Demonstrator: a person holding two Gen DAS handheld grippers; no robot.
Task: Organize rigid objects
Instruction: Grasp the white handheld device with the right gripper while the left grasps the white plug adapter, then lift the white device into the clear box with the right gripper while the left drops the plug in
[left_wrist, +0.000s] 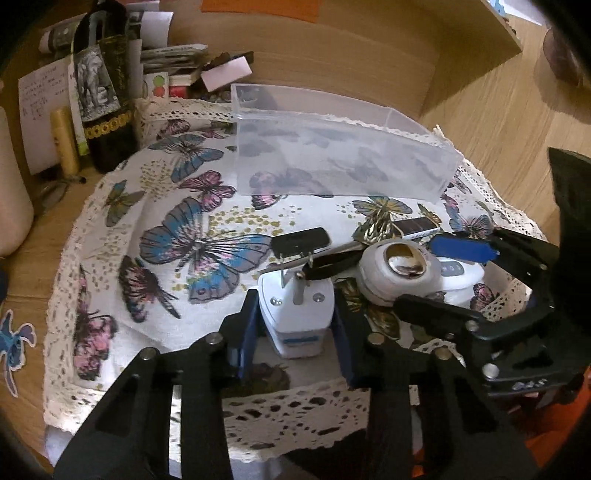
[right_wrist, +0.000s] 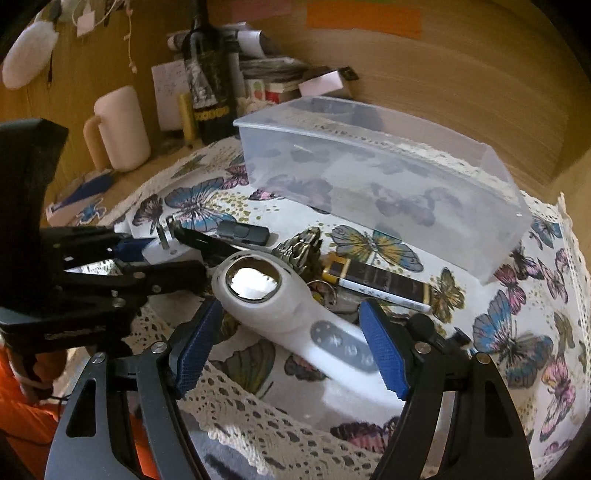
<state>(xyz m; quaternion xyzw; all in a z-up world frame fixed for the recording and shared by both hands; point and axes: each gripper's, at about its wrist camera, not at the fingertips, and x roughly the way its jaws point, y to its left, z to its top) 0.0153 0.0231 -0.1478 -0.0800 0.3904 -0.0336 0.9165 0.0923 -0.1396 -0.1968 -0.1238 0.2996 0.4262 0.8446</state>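
left gripper (left_wrist: 295, 325): squeezing white plug (left_wrist: 295, 310) on both sides, ready for lifting | right gripper (right_wrist: 291, 347): wide, around white magnifier (right_wrist: 280, 302) handle, not pinching yet | clear box (left_wrist: 332, 155): empty, behind pile on butterfly cloth (left_wrist: 147, 258), waiting for things

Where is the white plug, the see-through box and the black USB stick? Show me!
white plug (left_wrist: 295, 314): left wrist view, on its white body below the prongs.
see-through box (right_wrist: 388, 184): right wrist view, on its front wall.
black USB stick (left_wrist: 301, 240): left wrist view, on the middle of its black case.
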